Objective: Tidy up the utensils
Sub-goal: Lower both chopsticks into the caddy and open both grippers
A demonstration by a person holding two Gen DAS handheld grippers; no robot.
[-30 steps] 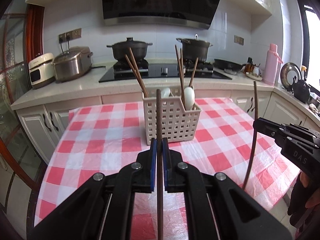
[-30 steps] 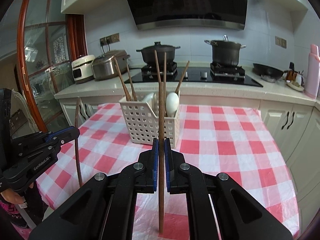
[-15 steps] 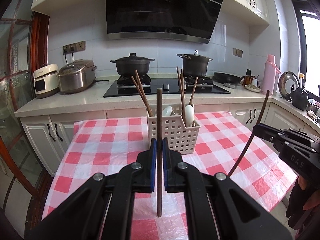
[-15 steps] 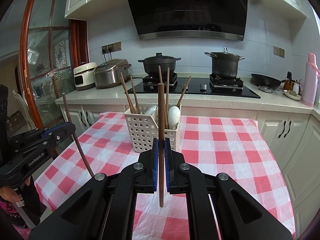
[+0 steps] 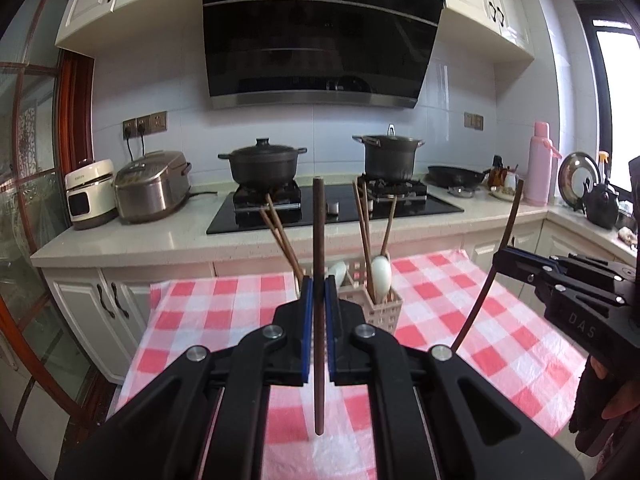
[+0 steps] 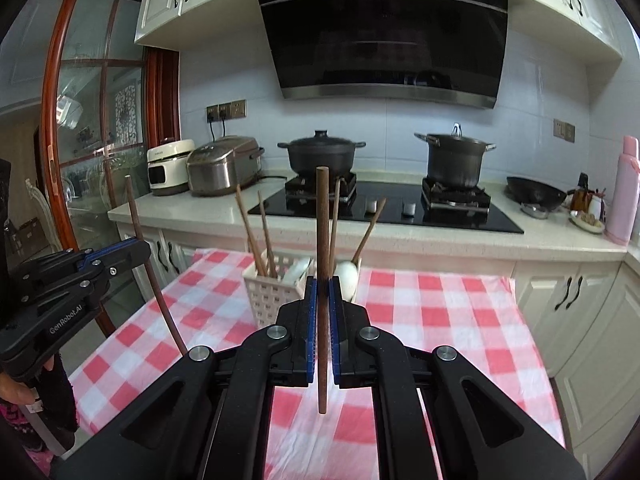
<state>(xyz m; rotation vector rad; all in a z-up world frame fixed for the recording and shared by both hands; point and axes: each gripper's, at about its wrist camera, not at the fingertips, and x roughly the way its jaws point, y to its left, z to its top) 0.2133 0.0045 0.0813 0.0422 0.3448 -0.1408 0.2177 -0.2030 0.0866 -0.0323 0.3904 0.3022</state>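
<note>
A red-and-white checked cloth (image 5: 224, 312) covers the table. A cream slotted basket (image 6: 272, 300) holds brown chopsticks (image 6: 250, 236) and a white spoon (image 5: 381, 274). Black grippers with blue-lined fingers (image 5: 306, 320) clamp dark brown chopsticks (image 5: 319, 280). A pink flask (image 5: 541, 164) stands behind.

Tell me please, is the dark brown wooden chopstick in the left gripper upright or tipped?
Upright. In the left wrist view the dark brown wooden chopstick stands vertical between the shut blue pads of the left gripper, its lower end hanging free above the checked tablecloth.

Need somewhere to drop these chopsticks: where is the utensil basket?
In both wrist views the white basket stands on the checked tablecloth, just behind the gripper tips, before the stove counter.
</note>
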